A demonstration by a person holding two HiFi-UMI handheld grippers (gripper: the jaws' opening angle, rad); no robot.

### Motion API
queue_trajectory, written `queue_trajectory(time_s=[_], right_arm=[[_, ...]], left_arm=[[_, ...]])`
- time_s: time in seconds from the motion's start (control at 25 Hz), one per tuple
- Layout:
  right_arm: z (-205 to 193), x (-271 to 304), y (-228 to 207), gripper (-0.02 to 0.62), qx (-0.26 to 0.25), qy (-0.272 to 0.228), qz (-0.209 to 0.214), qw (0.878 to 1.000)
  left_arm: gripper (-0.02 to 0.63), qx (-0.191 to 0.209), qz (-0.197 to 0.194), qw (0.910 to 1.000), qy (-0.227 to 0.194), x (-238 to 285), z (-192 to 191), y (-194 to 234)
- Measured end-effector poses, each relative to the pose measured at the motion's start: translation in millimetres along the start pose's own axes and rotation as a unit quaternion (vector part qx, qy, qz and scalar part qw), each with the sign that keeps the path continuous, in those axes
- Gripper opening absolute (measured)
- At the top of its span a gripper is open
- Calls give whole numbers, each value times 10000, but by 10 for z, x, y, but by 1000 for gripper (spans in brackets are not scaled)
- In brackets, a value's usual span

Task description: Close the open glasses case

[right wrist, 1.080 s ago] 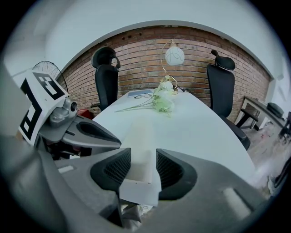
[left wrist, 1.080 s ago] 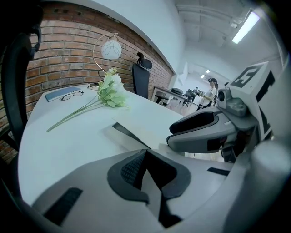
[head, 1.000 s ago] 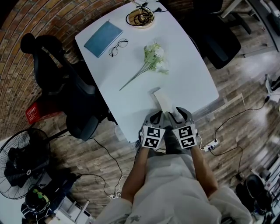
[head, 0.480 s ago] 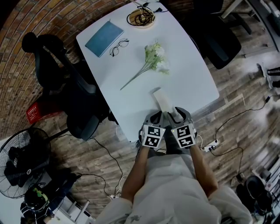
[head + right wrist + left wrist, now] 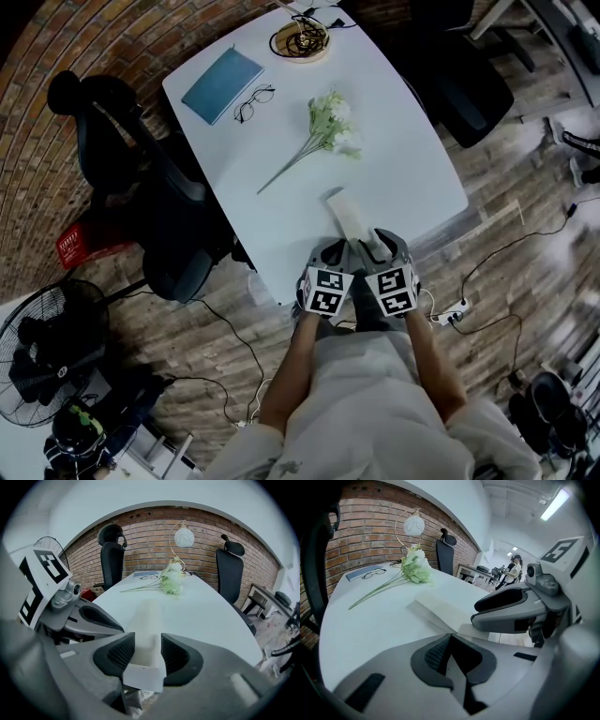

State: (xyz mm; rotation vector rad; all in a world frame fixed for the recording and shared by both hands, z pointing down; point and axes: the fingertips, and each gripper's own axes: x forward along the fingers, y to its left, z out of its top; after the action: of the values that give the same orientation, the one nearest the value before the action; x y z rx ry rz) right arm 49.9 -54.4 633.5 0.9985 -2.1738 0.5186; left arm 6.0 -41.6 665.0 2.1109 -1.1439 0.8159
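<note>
The white glasses case lies on the white table near its front edge, long side pointing away from me. My right gripper is at the case's near end; in the right gripper view its pads press both sides of the case, so the gripper is shut on it. Just left of it, my left gripper has its jaws together with nothing between them. In the left gripper view the case lies just ahead, with the right gripper over its near end.
Farther back on the table lie a sprig of white flowers, a pair of glasses, a blue notebook and a round lamp base. Black office chairs stand at the left and right. Cables run over the floor.
</note>
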Motion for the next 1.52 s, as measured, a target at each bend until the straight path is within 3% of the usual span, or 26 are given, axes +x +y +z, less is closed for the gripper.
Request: queue_trajectory(time_s=[0.44, 1.52], right_arm=[[56, -137, 6, 176, 155, -187, -141, 9996], [569, -734, 123, 176, 478, -1213, -740, 9887]], left_arm=[[5, 14, 92, 9998, -150, -189, 46, 101], [5, 532, -64, 9894, -1350, -1018, 665, 192]])
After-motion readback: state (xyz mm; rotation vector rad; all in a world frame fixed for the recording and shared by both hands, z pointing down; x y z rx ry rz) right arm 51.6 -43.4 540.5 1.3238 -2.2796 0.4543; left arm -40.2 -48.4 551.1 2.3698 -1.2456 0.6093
